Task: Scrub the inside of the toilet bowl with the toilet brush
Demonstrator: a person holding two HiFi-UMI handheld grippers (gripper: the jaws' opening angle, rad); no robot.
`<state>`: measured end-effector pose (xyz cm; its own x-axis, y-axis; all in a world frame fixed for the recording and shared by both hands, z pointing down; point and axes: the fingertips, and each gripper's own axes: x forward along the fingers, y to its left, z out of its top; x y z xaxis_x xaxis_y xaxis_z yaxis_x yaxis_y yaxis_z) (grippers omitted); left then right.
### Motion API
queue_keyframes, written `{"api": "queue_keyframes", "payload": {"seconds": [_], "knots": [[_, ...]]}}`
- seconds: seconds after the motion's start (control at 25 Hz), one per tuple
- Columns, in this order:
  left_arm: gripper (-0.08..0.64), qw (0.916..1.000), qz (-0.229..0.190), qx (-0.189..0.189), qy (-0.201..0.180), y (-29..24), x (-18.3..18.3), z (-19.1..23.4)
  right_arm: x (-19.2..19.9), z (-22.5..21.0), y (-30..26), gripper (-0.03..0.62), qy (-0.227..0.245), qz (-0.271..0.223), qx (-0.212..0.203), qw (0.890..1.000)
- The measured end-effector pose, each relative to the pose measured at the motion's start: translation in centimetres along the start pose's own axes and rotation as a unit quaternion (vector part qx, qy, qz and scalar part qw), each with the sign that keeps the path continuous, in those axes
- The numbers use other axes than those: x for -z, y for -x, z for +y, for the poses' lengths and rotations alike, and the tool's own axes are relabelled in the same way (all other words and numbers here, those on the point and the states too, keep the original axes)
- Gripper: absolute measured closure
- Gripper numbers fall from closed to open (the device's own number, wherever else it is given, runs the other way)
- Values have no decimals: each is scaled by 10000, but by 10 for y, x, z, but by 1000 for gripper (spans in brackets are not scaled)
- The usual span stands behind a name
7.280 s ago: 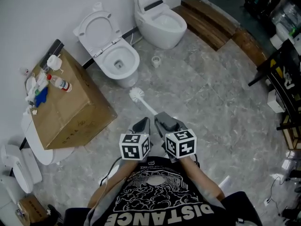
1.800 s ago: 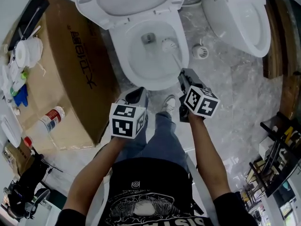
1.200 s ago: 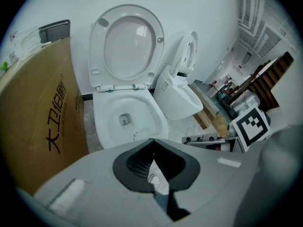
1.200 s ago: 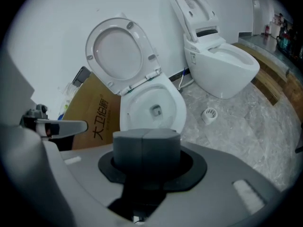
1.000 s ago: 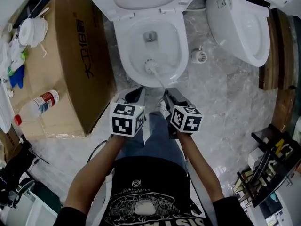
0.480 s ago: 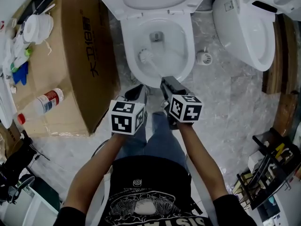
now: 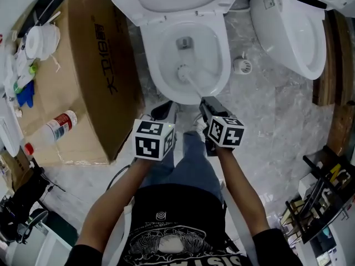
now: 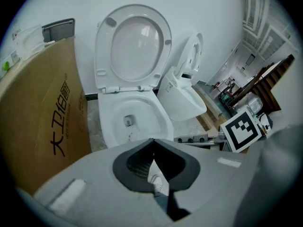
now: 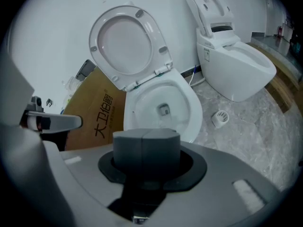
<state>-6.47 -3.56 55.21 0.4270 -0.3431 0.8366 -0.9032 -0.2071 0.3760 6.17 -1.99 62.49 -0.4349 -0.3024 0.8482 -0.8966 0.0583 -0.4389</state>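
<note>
A white toilet bowl (image 7: pixel 145 49) stands open in front of me, lid up. The white toilet brush head (image 7: pixel 182 72) is down inside the bowl, just in front of the drain. Its thin handle (image 7: pixel 194 87) runs back to my right gripper (image 7: pixel 204 103), which is shut on it just outside the front rim. In the right gripper view the jaws (image 9: pixel 147 136) are pressed together and hide the brush, with the bowl (image 9: pixel 194 108) beyond. My left gripper (image 7: pixel 165 108) hangs shut and empty beside the right one. In its own view the tips (image 8: pixel 152 142) meet below the bowl (image 8: pixel 106 122).
A big cardboard box (image 7: pixel 83 82) stands close on the toilet's left, with a bottle (image 7: pixel 52 131) and small items on top. A second toilet (image 7: pixel 288 21) is at the right, and the brush holder (image 7: pixel 241 66) sits on the floor between them. Wooden steps (image 7: pixel 327 60) lie far right. My leg (image 7: pixel 183 159) is below the grippers.
The brush head has swept from the left side of the bowl toward its middle. My right gripper shifted slightly right with it. The left gripper has stayed put.
</note>
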Motion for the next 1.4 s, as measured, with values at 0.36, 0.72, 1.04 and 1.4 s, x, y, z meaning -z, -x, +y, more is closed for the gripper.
{"api": "queue_keyframes", "payload": {"seconds": [0.36, 0.72, 1.04, 1.4], "knots": [[563, 9996, 147, 145, -176, -12, -13, 3, -13, 11, -23, 442, -4, -25, -93, 10000], [563, 9993, 132, 350, -95, -21, -34, -1, -47, 24, -50, 442, -7, -207, -179, 9996], [563, 9992, 203, 349, -81, -22, -37, 12, -82, 34, -73, 442, 57, -433, -207, 9988], [563, 9987, 238, 417, -179, -18, -36, 17, -113, 16, -76, 442, -333, -739, -9, 9967]]}}
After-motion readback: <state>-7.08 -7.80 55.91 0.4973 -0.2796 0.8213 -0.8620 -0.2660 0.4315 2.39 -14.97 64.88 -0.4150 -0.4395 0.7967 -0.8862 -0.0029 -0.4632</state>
